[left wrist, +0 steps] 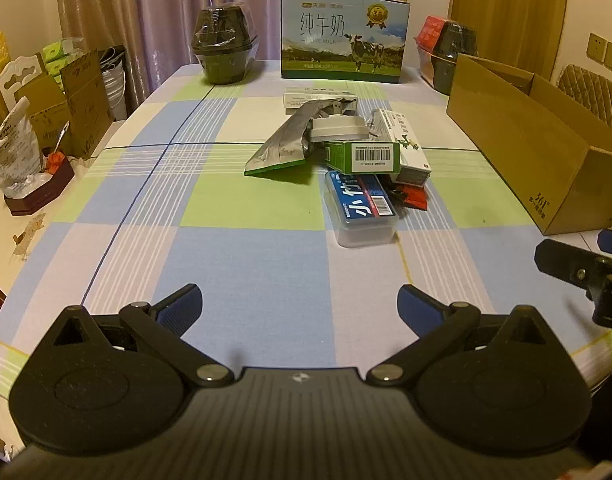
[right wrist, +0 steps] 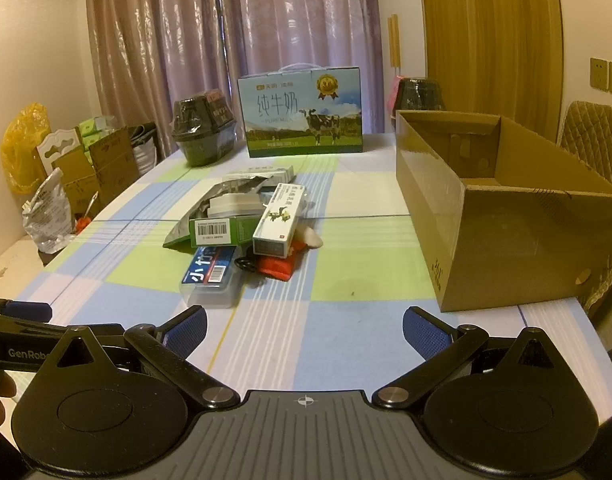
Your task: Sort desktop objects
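The checked table (right wrist: pixel 346 332) carries one open cardboard box (right wrist: pixel 502 216) at about two o'clock from the right gripper (right wrist: pixel 304 330), apparently empty, though its floor is only partly visible. One milk carton (right wrist: pixel 302 112) stands at twelve o'clock at the far edge, flanked by two dark wrapped tubs.

The things to sort lie in one heap at eleven o'clock from the right gripper and one o'clock from the left gripper (left wrist: pixel 300 302):
- one silver pouch (left wrist: pixel 286 136);
- one white-and-green box (right wrist: pixel 280 220);
- one green barcoded box (left wrist: pixel 362 156);
- one clear plastic case (right wrist: pixel 212 280), nearest;
- one red packet (right wrist: pixel 280 266).

More lies beneath, hard to count.

Both grippers hover low at the near edge, jaws apart and holding nothing. Sorting looks unstarted; next probably calls for reaching to the clear case and closing across its narrow sides.
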A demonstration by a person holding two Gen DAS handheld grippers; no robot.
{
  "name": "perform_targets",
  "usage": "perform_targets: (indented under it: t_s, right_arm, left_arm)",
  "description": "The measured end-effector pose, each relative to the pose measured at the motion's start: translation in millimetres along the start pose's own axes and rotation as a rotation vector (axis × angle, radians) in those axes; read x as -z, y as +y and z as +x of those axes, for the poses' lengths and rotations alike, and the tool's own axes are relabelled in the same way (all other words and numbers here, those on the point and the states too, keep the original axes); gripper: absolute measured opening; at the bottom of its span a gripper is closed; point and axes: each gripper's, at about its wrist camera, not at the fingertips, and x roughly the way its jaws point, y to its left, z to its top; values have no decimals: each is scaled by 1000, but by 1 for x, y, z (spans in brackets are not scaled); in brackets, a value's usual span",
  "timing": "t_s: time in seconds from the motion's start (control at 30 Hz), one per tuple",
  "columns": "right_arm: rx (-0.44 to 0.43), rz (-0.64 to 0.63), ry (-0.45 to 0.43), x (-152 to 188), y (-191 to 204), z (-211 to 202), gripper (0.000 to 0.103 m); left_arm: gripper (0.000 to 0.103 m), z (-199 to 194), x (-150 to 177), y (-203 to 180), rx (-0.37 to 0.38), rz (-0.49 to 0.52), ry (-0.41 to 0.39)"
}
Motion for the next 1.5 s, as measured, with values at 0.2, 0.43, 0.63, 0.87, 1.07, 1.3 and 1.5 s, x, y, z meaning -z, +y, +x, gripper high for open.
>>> perform_targets:
  t_s: [0.2, 0.43, 0.63, 0.87, 1.07, 1.3, 1.5]
  right_arm:
    - [-1, 0, 1, 0, 0, 0, 101]
    - [6, 26, 3, 0, -2, 2, 101]
    - [4, 23, 2, 0, -2, 1, 101]
    - [3, 23, 3, 0, -2, 0, 101]
    - [1, 22, 4, 1, -2, 0, 101]
    - [0, 21, 5, 0, -1, 0, 101]
    - [0, 21, 5, 1, -1, 0, 101]
  left_arm:
    - [102, 0, 0, 1, -3, -5, 3]
    - [102, 0, -1, 1, -6, -8, 5]
    - [102, 0, -1, 2, -3, -14, 6]
    - [102, 0, 0, 2, -3, -17, 5]
    - [102, -1, 0, 2, -1, -18, 5]
    - [102, -1, 0, 2, -1, -19, 6]
    - [102, -2, 0, 2, -1, -19, 7]
